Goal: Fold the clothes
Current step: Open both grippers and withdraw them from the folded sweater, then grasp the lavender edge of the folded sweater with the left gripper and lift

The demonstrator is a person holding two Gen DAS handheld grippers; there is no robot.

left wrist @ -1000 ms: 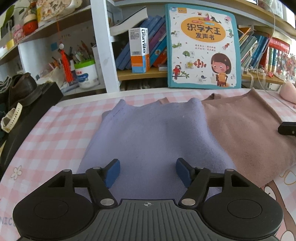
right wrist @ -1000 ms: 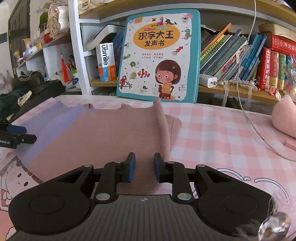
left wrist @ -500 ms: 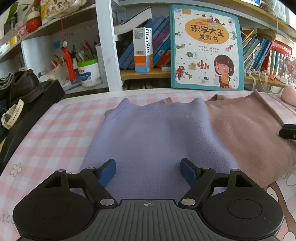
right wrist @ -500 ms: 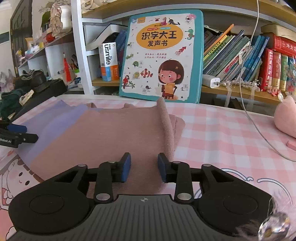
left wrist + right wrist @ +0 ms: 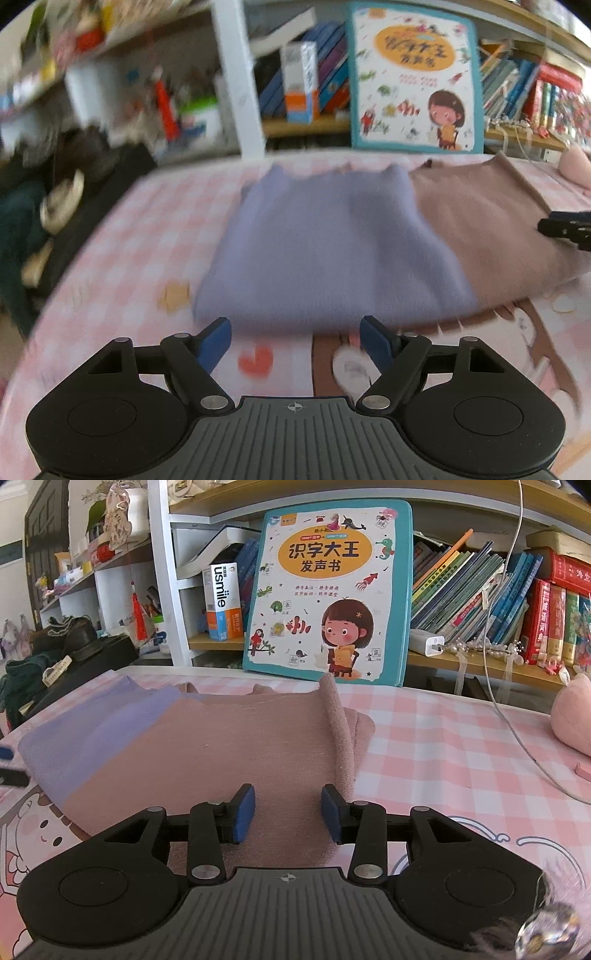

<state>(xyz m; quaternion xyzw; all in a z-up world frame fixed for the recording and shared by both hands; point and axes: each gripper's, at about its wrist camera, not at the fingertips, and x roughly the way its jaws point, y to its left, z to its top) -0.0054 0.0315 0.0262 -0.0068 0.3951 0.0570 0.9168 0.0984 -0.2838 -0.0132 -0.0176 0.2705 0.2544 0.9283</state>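
Note:
A two-tone garment lies flat on the table: a lavender half (image 5: 325,251) on the left and a dusty pink half (image 5: 491,229) on the right, also seen in the right wrist view (image 5: 207,749). Its right edge is folded over into a raised ridge (image 5: 338,723). My left gripper (image 5: 295,341) is open and empty, just off the garment's near hem. My right gripper (image 5: 288,818) is open over the pink half's near edge, holding nothing. Its tip shows in the left wrist view (image 5: 565,227).
The pink checked tablecloth (image 5: 443,738) has cartoon prints at the near edge. A large teal picture book (image 5: 328,590) leans on the bookshelf behind. A white cable (image 5: 517,720) and a pink plush (image 5: 576,720) lie to the right. Dark shoes and bags (image 5: 55,653) sit at left.
My left gripper has pulled back off the lavender half to its near hem, staying open. My right gripper has opened wider over the pink half.

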